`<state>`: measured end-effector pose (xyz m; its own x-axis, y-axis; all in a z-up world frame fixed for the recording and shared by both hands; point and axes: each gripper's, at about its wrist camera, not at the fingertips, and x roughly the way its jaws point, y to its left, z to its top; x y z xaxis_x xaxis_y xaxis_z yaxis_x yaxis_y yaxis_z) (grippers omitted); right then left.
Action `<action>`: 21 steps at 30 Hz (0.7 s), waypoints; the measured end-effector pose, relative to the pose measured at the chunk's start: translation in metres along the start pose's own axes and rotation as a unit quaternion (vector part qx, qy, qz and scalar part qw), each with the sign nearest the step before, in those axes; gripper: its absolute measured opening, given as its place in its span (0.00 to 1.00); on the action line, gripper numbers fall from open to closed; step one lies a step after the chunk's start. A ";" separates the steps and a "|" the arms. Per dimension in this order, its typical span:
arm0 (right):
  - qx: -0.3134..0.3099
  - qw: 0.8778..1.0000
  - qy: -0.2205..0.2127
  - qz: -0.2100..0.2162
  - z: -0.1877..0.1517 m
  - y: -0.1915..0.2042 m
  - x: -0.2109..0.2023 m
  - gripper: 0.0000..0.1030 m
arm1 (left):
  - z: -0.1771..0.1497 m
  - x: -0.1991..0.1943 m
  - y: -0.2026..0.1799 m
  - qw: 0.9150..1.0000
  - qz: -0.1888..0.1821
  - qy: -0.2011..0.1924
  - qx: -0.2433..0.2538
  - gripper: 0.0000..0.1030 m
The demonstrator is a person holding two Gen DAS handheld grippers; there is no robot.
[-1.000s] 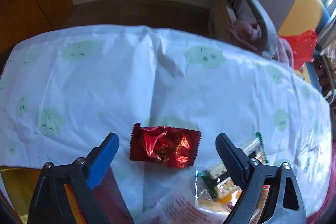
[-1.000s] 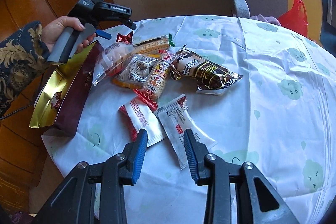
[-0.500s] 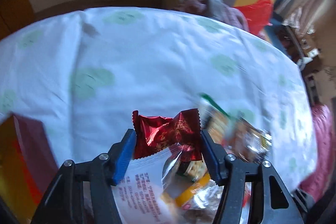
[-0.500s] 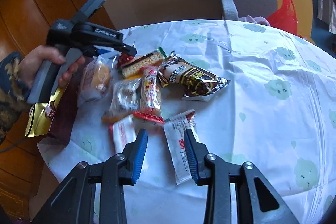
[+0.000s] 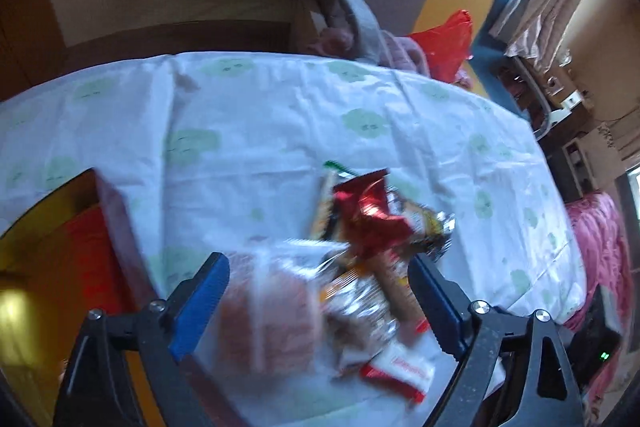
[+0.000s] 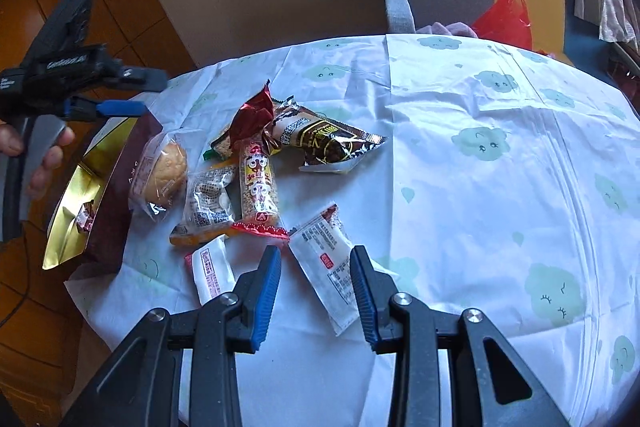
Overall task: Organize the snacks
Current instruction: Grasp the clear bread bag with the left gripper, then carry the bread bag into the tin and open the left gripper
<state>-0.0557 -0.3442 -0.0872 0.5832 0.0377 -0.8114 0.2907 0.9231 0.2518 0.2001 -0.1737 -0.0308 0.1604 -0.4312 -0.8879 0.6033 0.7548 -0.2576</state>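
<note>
L tongs [image 5: 318,301] reopened, red candy [image 5: 370,217] dropped onto snack pile [image 6: 256,163]

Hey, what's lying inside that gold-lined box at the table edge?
Inside the gold-lined box, one small wrapped candy lies against the dark red wall. The left hand-held gripper covers the box's far end, so anything there stays hidden.

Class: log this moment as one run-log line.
left tongs: open | right tongs: open over white packet | red candy wrapper: on snack pile
</note>
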 end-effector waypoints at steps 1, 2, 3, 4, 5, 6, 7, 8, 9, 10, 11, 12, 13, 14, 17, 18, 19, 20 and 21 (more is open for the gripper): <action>0.000 1.000 -0.001 0.002 -0.002 0.001 -0.001 0.35 | -0.005 -0.001 0.007 1.000 0.009 0.009 0.002 0.90; -0.001 1.000 -0.001 0.003 -0.003 0.003 -0.003 0.35 | -0.010 0.001 0.011 1.000 0.018 0.018 0.000 0.92; -0.003 1.000 -0.001 0.004 -0.004 0.004 -0.003 0.35 | -0.014 0.004 0.013 1.000 0.023 0.021 -0.003 0.94; -0.005 1.000 -0.001 0.004 -0.005 0.006 -0.004 0.35 | -0.018 0.011 0.014 0.999 0.025 0.030 -0.004 0.96; -0.007 1.000 -0.002 0.005 -0.006 0.008 -0.005 0.35 | -0.021 0.018 0.015 0.999 0.031 0.038 -0.004 0.98; -0.009 1.000 -0.004 0.005 -0.006 0.009 -0.006 0.35 | -0.023 0.025 0.012 0.998 0.038 0.043 -0.004 0.99; -0.012 1.000 -0.005 0.004 -0.006 0.010 -0.007 0.35 | -0.026 0.034 0.009 0.998 0.043 0.051 0.003 0.99; -0.014 1.000 -0.006 0.003 -0.007 0.011 -0.009 0.35 | -0.028 0.041 0.006 0.997 0.047 0.058 0.011 1.00; -0.016 1.000 -0.008 0.002 -0.006 0.011 -0.010 0.35 | -0.031 0.049 0.004 0.996 0.057 0.065 0.018 1.00; -0.017 1.000 -0.010 0.001 -0.006 0.011 -0.012 0.35 | -0.033 0.053 0.001 0.995 0.064 0.068 0.022 1.00; -0.017 1.000 -0.012 0.000 -0.006 0.010 -0.014 0.35 | -0.037 0.060 -0.002 0.994 0.072 0.073 0.033 1.00; -0.015 1.000 -0.014 0.000 -0.005 0.009 -0.015 0.35 | -0.038 0.064 -0.003 0.993 0.078 0.075 0.038 1.00; -0.014 1.000 -0.015 0.000 -0.005 0.008 -0.016 0.35 | -0.041 0.069 -0.005 0.993 0.082 0.077 0.044 0.97; -0.012 1.000 -0.015 0.000 -0.004 0.006 -0.016 0.35 | -0.044 0.072 -0.006 0.993 0.080 0.079 0.047 0.94; -0.013 1.000 -0.014 -0.009 -0.004 0.003 -0.017 0.35 | -0.049 0.078 -0.008 0.990 0.101 0.075 0.056 0.76; -0.015 1.000 -0.015 -0.013 -0.004 0.002 -0.018 0.35 | -0.050 0.077 -0.009 0.991 0.104 0.068 0.058 0.73; -0.017 1.000 -0.016 -0.017 -0.004 0.000 -0.019 0.35 | -0.051 0.074 -0.009 0.991 0.099 0.063 0.059 0.71; -0.019 0.999 -0.017 -0.020 -0.004 -0.002 -0.021 0.35 | -0.052 0.071 -0.008 0.992 0.092 0.059 0.056 0.70; -0.020 0.999 -0.017 -0.023 -0.004 -0.005 -0.023 0.35 | -0.054 0.068 -0.007 0.993 0.090 0.050 0.053 0.70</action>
<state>-0.0741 -0.3480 -0.0720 0.5962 -0.0174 -0.8026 0.2872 0.9382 0.1930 0.1645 -0.1815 -0.1095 0.1983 -0.2383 -0.9507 0.6519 0.7564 -0.0536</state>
